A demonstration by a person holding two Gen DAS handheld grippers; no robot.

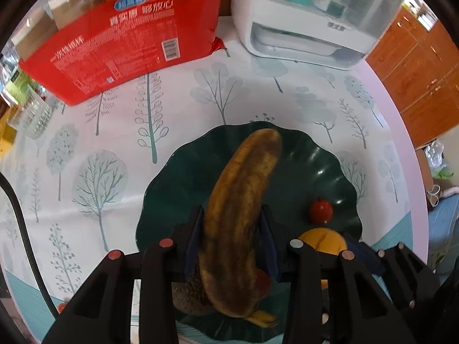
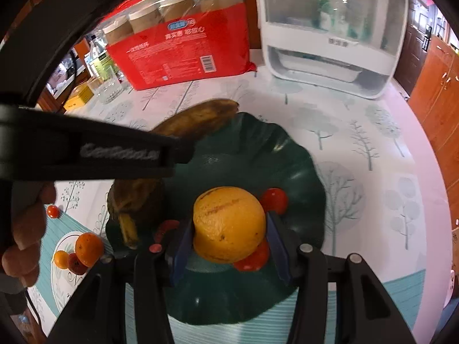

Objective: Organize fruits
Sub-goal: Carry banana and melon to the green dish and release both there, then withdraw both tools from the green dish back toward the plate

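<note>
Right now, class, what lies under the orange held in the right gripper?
Under the orange lies the dark green plate, with a small red fruit peeking out beneath it. The right gripper and the orange itself cover the plate directly below.

A: What do the grippers look like?

B: The left gripper (image 1: 232, 240) and right gripper (image 2: 229, 246) are matte black plastic with dark blue finger pads (image 2: 182, 253). Round screw caps sit on their arms, reddish on one side, silver on the other.

A: Any markings?

B: Pale lettering, perhaps "GenRobot". A black cable (image 1: 23, 229) and bare fingers (image 2: 25, 226) show.
</note>
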